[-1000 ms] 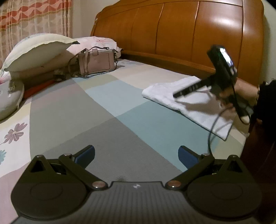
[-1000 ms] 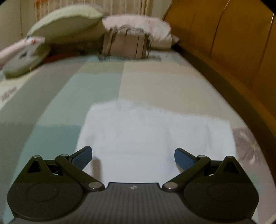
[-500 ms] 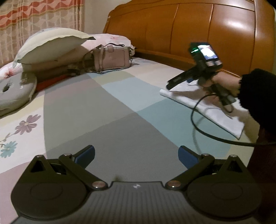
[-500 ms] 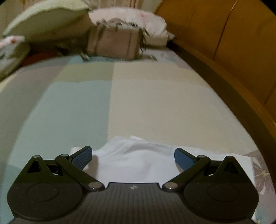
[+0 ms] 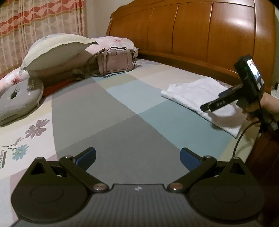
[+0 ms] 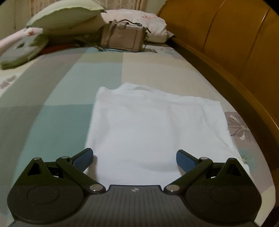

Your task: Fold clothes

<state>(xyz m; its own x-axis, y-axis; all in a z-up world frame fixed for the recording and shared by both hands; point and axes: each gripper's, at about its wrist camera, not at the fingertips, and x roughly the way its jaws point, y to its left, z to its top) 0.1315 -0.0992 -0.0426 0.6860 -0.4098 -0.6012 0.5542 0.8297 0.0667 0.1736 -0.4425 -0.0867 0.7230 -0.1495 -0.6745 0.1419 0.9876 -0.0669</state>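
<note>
Right gripper [image 6: 133, 158] pulled back over shirt [image 6: 157, 125], fingers [image 6: 83, 158] spread

We see dim, warm indoor light; glare streaks the headboard [image 5: 200, 33] in the left view; the right view is darker, its pillows [image 6: 66, 15] softly blurred; fisheye bends the bed's [image 5: 122, 122] edges; black vignette fills all corners.

You have a pink handbag [image 5: 116, 61] far up the bed, beside stacked pillows [image 5: 57, 48]. A grey ring cushion [image 5: 18, 97] lies left. The wooden headboard [image 5: 200, 35] runs along the right.
</note>
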